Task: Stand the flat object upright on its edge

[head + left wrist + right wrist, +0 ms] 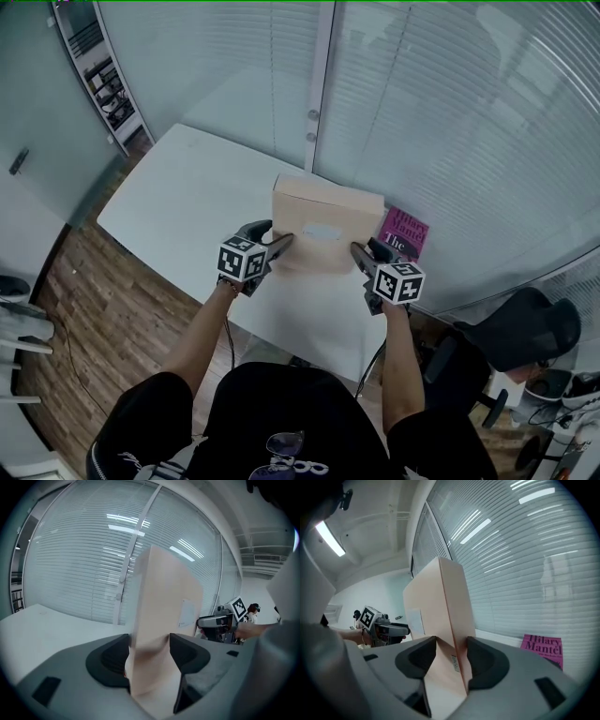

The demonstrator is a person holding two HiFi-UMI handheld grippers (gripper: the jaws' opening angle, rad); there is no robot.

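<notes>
head view: left gripper (281,246) is clamped on the left end of the flat cardboard box (328,220), whose long axis runs crosswise above the white table (187,197) to the right gripper (361,251), clamped on its right end. both hands are equally near, with a pink book (405,232) just beyond.

a box (326,225) of matt tan cardboard is shown, with a smooth white paper label (321,232) on it. the left gripper (281,246) and right gripper (361,251) are made of matt grey and black plastic. the table (187,197) is smooth, matt white. at three o'clock of the box, a book (405,232) is covered in pink, faintly glossy paper. at eight o'clock, the floor (84,309) is laid in brown wood.
</notes>
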